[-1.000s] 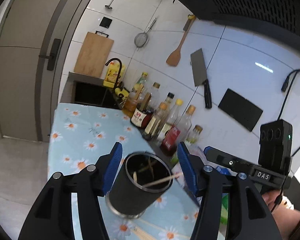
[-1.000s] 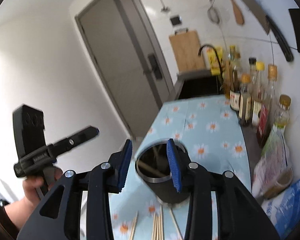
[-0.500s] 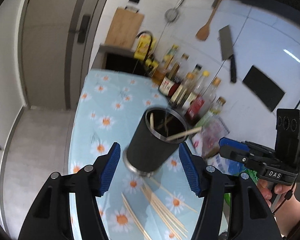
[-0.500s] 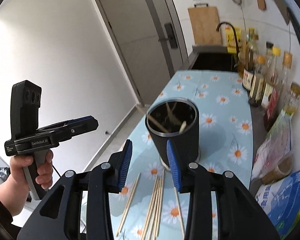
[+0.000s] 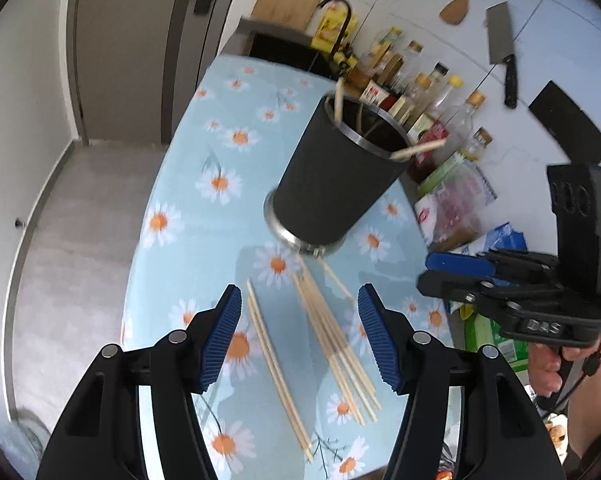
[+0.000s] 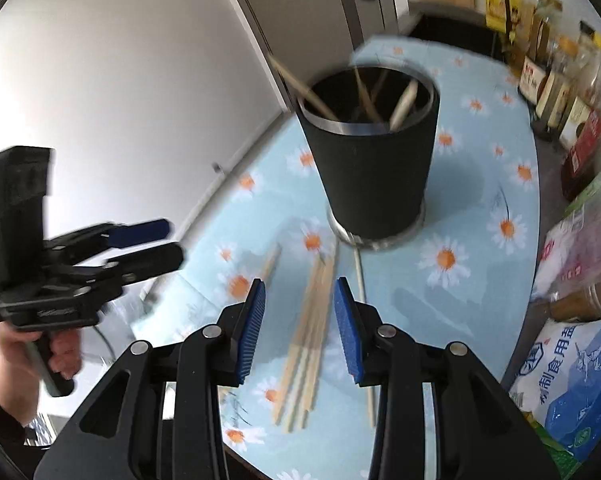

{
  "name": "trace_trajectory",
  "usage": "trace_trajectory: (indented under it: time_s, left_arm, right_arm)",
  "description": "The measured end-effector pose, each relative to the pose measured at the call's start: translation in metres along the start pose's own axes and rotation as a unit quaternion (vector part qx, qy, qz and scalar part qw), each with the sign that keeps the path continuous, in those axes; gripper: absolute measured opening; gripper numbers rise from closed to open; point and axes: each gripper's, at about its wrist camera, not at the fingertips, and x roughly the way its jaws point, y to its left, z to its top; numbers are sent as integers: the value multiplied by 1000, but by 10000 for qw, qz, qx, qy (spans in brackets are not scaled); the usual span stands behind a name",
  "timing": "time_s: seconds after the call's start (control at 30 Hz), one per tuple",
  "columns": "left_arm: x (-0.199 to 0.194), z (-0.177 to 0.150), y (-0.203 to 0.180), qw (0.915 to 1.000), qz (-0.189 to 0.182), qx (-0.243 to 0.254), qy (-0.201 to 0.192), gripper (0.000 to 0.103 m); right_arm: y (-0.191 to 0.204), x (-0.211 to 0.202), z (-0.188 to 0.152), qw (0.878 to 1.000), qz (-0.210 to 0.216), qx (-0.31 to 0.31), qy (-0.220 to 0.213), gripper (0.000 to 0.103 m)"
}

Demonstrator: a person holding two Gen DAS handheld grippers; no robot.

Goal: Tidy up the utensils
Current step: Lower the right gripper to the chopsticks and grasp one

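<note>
My left gripper [image 5: 298, 336] jaws wide and empty above loose chopsticks [image 5: 332, 336] on the daisy tablecloth [image 5: 188, 200], my right gripper [image 6: 299, 326] narrower, empty, over the same bundle, black holder [image 5: 336, 176] at 12 o'clock with several chopsticks inside, bottles [image 5: 420, 92] at 1 o'clock.

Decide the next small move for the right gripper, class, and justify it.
Probably lower the right gripper onto the chopstick bundle below its open jaws and close: several sticks lie loose on the tablecloth, while the black holder already stands with some inside.
</note>
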Motion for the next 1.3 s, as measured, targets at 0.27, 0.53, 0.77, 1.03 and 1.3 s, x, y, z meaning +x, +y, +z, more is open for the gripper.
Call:
trace_trajectory:
  time_s: [0.27, 0.53, 0.77, 1.03, 1.3]
  left_arm:
    - [16, -27, 17, 9992, 101, -209, 337, 59]
    - [30, -39, 26, 9982, -31, -264, 530, 59]
    - [38, -42, 35, 9979, -114, -298, 560, 59]
    - [48, -34, 43, 9975, -159, -293, 622, 59]
    - [70, -29, 45, 9929, -283, -426, 1074, 59]
  right_arm:
    - [-23, 80, -2, 9893, -405, 151, 1395, 18]
    - [-24, 120, 10, 9748, -890, -201, 2034, 16]
    - [-14, 139, 12, 9622, -1271, -562, 2341, 9]
    - [-17, 141, 10, 9609, -1350, -409, 2381, 6]
    - [-28, 98, -5, 9804, -613, 174, 1864, 6]
